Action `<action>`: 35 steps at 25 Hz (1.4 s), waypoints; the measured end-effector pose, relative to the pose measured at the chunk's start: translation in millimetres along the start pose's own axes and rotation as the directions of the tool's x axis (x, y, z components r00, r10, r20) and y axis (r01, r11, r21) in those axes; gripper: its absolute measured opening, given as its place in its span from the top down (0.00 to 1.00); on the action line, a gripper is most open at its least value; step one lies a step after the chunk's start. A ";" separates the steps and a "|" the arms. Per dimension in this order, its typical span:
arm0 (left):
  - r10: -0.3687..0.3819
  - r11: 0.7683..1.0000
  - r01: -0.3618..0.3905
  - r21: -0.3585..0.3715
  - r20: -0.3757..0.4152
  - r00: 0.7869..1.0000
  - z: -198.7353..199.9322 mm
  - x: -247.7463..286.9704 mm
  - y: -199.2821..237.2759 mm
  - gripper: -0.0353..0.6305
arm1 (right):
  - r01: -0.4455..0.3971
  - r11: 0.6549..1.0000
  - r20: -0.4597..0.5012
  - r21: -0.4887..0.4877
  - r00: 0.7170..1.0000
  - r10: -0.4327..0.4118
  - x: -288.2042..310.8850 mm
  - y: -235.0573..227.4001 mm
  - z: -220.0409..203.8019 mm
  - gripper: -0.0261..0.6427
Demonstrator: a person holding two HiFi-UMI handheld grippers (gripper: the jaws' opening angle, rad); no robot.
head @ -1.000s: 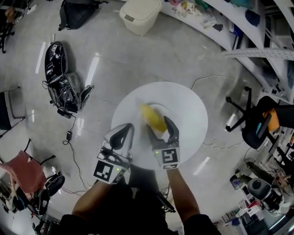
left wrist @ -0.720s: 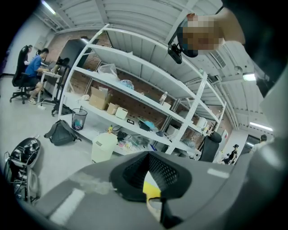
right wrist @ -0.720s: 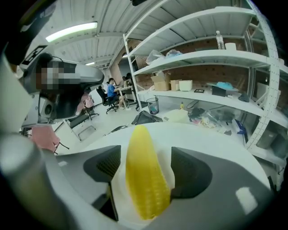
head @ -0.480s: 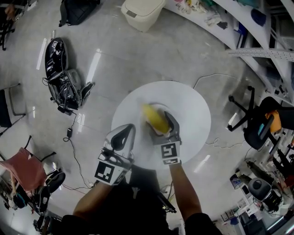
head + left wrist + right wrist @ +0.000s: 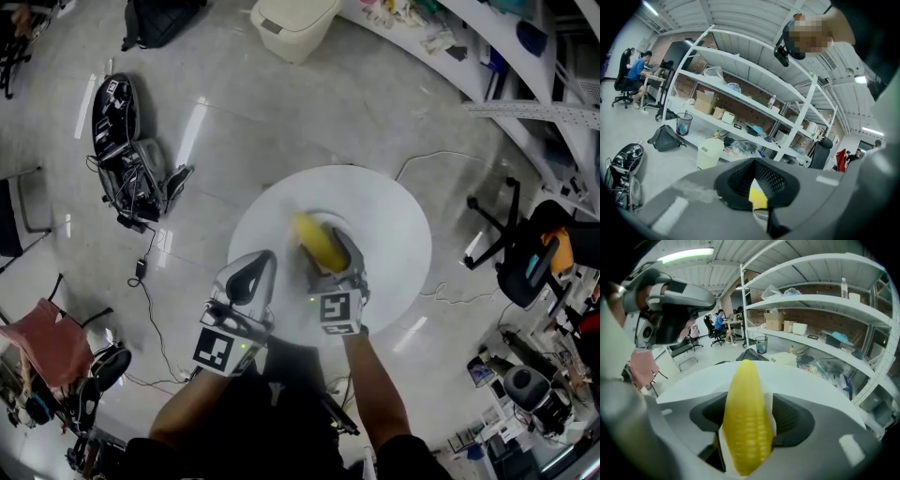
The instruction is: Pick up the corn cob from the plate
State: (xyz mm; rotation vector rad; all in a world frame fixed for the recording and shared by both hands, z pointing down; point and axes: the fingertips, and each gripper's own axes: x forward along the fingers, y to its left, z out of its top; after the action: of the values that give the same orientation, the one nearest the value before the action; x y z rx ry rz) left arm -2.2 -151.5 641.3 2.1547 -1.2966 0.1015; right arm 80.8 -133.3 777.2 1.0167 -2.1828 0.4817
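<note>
A yellow corn cob (image 5: 317, 242) lies on a white plate (image 5: 341, 226) on the round white table (image 5: 394, 234). My right gripper (image 5: 326, 257) reaches over the plate from the near side, its jaws straddling the cob's near half. In the right gripper view the corn cob (image 5: 745, 418) fills most of the space between the dark pads, with a thin white strip showing by the right pad (image 5: 792, 420). The jaws are closing and the cob still rests on the plate. My left gripper (image 5: 253, 274) hovers shut and empty just left of the plate; a bit of the yellow corn cob (image 5: 758, 197) shows past its tips.
An office chair (image 5: 525, 253) stands right of the table, with a cable (image 5: 441, 155) on the floor behind it. Black bags and gear (image 5: 127, 159) lie on the floor at the left. A white bin (image 5: 291, 23) and shelving (image 5: 487, 56) are at the back.
The right gripper has sunk a little over the corn cob and rolled slightly, so its jaws sit further round the cob. The left gripper has stayed put.
</note>
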 end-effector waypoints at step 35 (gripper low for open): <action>-0.008 1.000 0.007 0.021 0.053 0.999 20.3 -45.7 1.9 0.94 | 0.119 0.980 -0.004 0.157 0.993 -0.120 -17.8 -1.1 -2.2 0.58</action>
State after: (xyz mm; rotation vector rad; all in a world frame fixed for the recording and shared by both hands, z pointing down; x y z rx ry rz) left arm -32.1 -127.6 609.1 2.1934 -1.3225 0.0556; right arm 90.9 -123.4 766.2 1.2268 -2.0993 0.6029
